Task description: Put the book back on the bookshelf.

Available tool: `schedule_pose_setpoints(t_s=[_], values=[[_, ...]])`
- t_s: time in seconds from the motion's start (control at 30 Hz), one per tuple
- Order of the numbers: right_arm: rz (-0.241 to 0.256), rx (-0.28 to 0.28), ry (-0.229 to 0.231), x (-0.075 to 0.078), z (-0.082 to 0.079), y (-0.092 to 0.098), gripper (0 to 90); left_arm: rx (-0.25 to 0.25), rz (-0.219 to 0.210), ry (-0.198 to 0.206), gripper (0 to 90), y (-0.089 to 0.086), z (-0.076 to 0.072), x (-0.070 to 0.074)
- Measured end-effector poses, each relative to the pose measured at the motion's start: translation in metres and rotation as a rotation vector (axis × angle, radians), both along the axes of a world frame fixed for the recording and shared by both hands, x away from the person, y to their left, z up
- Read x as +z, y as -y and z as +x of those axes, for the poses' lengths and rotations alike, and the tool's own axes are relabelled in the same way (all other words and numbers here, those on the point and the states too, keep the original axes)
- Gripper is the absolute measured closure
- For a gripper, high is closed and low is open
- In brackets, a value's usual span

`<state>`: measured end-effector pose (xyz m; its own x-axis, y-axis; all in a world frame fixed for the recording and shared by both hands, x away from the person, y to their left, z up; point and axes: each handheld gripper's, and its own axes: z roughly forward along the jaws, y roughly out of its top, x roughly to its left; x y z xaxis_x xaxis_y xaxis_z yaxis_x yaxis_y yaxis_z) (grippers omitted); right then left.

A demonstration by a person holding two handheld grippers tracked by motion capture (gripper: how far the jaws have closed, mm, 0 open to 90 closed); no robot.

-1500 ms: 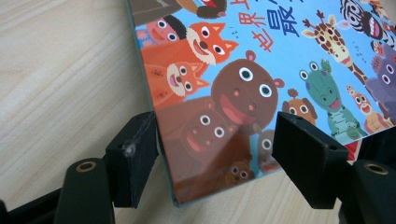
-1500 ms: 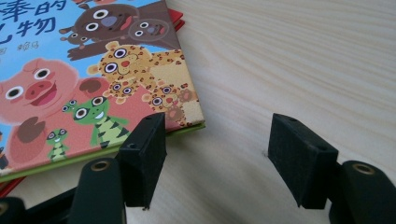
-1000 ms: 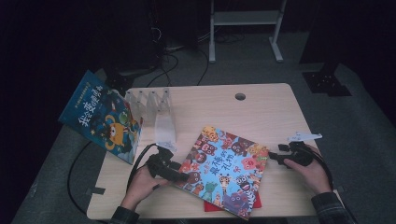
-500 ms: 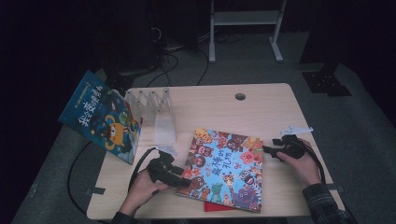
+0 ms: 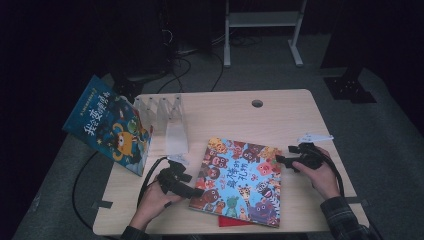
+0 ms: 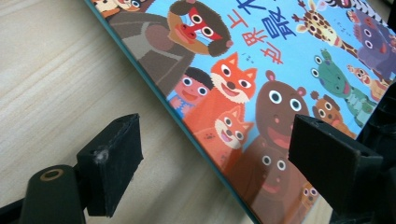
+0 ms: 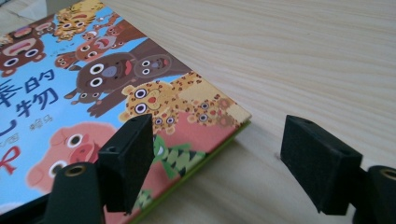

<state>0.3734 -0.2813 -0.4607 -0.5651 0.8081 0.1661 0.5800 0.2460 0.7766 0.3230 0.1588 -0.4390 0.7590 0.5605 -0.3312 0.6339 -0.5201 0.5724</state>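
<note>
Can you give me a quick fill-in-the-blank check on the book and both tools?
1. The animal book lies flat on the ____.
2. The left tool has its jaws ____, straddling the book's edge.
3. The right tool is at the book's ____.
4. Under the book shows something ____.

Missing: table; open; corner; red

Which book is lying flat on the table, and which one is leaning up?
The animal-faces book lies flat on the table, between the left tongs and right tongs. The dark blue book leans tilted against the clear rack at the left edge.
</note>
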Motion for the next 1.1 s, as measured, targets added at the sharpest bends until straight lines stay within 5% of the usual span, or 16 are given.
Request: schedule_pose_setpoints(t_s=[0.47,1.1], values=[[0.052,0.017,-0.022,-0.011,0.019,-0.02,23.2,0.019,0.016,0.004,11.2,-0.003,0.003,-0.003],[0.036,0.053,-0.016,-0.01,0.017,-0.029,22.7,0.025,0.011,0.004,10.7,0.0,0.006,-0.004]])
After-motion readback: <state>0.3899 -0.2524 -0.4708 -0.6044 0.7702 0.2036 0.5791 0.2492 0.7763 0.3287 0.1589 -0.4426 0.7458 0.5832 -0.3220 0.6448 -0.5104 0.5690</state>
